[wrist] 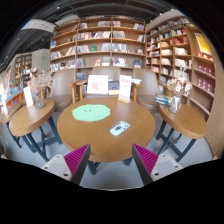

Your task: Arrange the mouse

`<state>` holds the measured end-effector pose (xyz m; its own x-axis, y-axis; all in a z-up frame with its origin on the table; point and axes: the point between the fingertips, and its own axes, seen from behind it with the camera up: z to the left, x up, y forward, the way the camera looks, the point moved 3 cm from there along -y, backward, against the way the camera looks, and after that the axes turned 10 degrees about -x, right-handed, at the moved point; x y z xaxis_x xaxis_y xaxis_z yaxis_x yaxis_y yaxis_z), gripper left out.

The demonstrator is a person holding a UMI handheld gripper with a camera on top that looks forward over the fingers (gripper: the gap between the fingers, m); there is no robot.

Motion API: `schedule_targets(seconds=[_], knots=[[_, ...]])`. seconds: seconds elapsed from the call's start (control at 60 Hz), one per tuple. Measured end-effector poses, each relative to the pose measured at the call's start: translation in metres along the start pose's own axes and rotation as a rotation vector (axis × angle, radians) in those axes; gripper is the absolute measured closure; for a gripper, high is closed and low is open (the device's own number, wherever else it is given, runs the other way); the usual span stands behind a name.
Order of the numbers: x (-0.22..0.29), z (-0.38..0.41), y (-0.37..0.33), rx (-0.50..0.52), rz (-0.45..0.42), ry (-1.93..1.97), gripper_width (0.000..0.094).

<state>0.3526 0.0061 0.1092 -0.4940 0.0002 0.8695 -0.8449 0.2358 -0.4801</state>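
Note:
A round wooden table stands ahead of me in a library room. On it lie a green mouse mat toward the far left and a small pale object, likely the mouse, to the right of the mat. My gripper is open and empty, its pink pads spread wide below the table's near edge. The fingers are well short of the mouse.
Smaller wooden tables stand at the left and right. Chairs and a white sign stand behind the round table. Bookshelves line the back wall. Grey floor lies between me and the table.

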Motion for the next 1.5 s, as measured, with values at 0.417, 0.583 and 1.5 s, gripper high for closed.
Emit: schedule_targets(seconds=[0.417, 0.583, 1.5], knots=[[-0.019, 0.013, 0.121, -0.018, 0.072, -0.032, 0.0083], [-0.018, 0.015, 0.17, -0.037, 0.131, -0.009, 0.0084], [0.042, 0.029, 0.284, -0.017, 0.192, 0.017, 0.0525]])
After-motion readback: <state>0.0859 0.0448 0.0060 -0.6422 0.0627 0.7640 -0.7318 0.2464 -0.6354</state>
